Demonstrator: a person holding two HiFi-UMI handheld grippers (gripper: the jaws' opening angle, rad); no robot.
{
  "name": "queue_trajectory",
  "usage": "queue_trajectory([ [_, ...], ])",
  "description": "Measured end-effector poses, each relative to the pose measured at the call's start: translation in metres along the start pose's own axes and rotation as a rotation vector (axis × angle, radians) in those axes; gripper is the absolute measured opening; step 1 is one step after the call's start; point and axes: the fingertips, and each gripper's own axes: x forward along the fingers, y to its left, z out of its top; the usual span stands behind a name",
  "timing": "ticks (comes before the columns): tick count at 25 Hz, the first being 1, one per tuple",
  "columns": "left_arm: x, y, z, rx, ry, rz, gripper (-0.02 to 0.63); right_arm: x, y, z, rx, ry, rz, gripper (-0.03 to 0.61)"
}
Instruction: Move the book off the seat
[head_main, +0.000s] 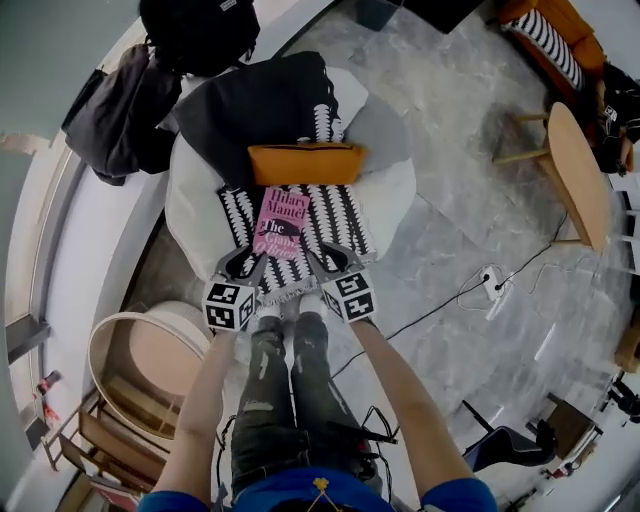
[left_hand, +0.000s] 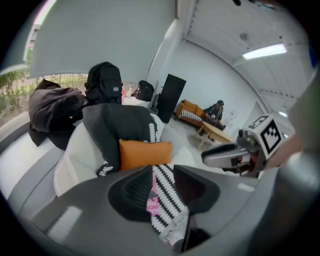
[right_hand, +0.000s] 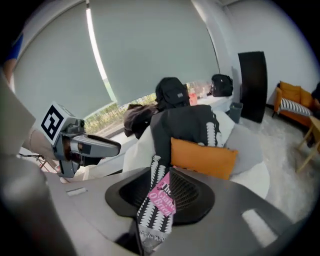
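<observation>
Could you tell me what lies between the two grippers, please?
The near end of the book, on the throw, lies between the left gripper and right gripper; the head view shows it.

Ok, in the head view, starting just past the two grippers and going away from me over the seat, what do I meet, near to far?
pink book → orange cushion → black jacket → black backpack

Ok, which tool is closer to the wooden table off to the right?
Right. The right tool is at the near right corner of the book, on the side toward the table. The left tool is at the book's near left corner, farther away.
</observation>
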Motion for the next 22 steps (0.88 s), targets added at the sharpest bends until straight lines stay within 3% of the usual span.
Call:
queue_trajectory([
  [3,0.079,0.047,-0.060,-0.001,0.069,-0.017,0.219,0.078,-0.041,-0.064,0.136,0.036,0.000,0.161],
  [7,0.165,0.095,-0.135,0.021,0.162,-0.019,0.242,0.163,-0.080,-0.153,0.428,0.057,0.016,0.189],
  [9,0.199,0.116,-0.164,0.027,0.183,-0.011,0.242,0.200,-0.090,-0.188,0.511,0.064,0.034,0.190],
  [16,0.264,0.159,-0.239,0.032,0.233,0.004,0.242,0.289,-0.097,-0.247,0.443,0.112,0.092,0.175],
  [19,0.273,0.155,-0.252,0.082,0.255,-0.024,0.232,0.304,-0.093,-0.261,0.456,0.116,0.115,0.159],
  [22,0.276,0.153,-0.253,0.063,0.266,-0.016,0.222,0.305,-0.091,-0.261,0.489,0.078,0.153,0.113],
])
